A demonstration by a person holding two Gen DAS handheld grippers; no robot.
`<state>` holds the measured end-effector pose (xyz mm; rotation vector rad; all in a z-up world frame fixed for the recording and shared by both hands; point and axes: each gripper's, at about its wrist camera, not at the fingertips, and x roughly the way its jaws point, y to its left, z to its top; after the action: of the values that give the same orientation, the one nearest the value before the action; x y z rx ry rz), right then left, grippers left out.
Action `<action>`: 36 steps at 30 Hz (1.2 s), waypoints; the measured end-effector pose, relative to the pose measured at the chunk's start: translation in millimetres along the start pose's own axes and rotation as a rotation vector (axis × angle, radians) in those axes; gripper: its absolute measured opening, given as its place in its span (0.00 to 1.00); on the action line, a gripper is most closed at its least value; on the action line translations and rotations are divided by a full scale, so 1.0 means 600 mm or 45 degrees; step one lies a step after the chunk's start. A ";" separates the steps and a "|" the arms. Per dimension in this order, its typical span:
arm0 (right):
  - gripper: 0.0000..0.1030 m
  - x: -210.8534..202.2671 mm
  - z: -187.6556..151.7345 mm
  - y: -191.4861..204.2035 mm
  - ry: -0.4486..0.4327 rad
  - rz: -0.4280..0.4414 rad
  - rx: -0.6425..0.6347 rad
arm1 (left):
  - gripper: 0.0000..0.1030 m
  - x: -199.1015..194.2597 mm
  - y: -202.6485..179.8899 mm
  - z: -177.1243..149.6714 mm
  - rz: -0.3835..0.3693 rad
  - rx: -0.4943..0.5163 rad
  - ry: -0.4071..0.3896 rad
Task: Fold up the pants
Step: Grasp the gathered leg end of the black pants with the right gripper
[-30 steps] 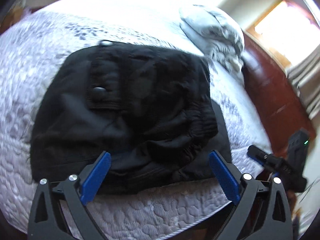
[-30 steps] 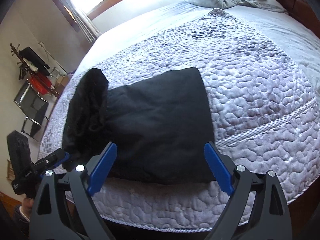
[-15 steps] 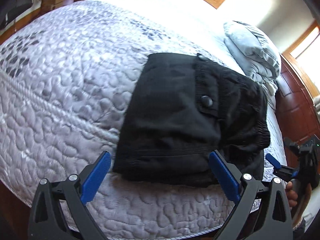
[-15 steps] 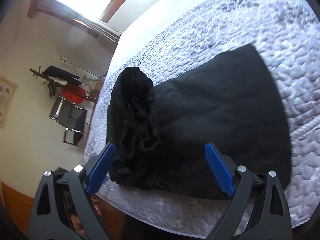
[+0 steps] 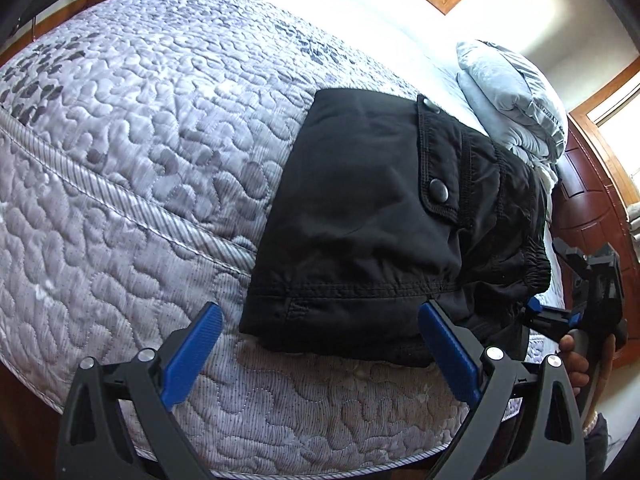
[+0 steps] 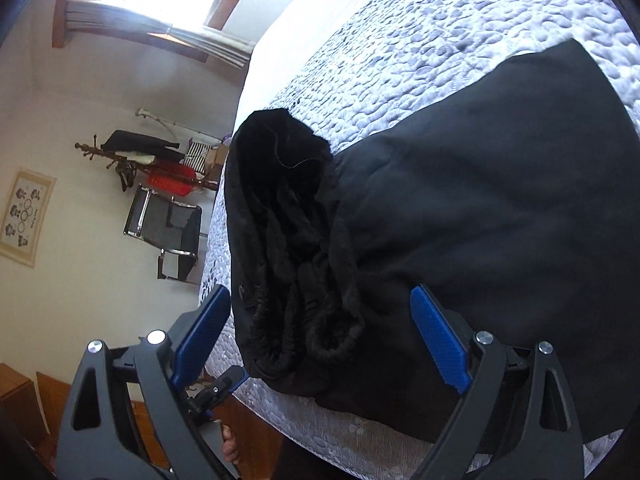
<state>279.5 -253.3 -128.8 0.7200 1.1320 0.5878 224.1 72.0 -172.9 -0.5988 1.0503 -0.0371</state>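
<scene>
Left gripper is hanging wide apart, holding nothing, its blue pads straddling the near edge of the black cargo pants without touching. Right gripper is likewise spread wide and empty, hovering over the elastic waistband end, which is bunching up and gaping instead of lying flat.

Pants are sitting as a compact folded stack on the quilted bedspread, close to the bed's near edge, snap pocket flap facing up. A grey folded duvet is lying further back towards the head of the bed, well apart from the stack.

My read: folding is looking mostly done, and the step in hand is tidying.

- Waistband end is the loose part, so press or tuck it flat rather than re-gripping the whole stack.
- If pinching, take all layers at the fold edge, not just the top layer, or the stack is going to shear.
- Stack is sitting near the mattress edge, so push inward, away from the edge, not along it.
</scene>
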 end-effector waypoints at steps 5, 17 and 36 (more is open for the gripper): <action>0.88 0.023 0.015 0.020 0.018 -0.017 -0.024 | 0.96 0.012 -0.003 -0.007 0.007 0.016 0.046; 0.63 0.066 0.019 0.034 0.057 -0.057 -0.053 | 0.96 0.012 0.005 -0.010 0.003 -0.007 0.092; 0.20 0.039 0.001 0.079 0.041 0.008 -0.087 | 0.96 -0.006 0.025 -0.020 -0.022 -0.060 0.116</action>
<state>284.5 -205.8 -106.2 0.6576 1.1341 0.6424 208.8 80.2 -181.4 -0.6542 1.1370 -0.0552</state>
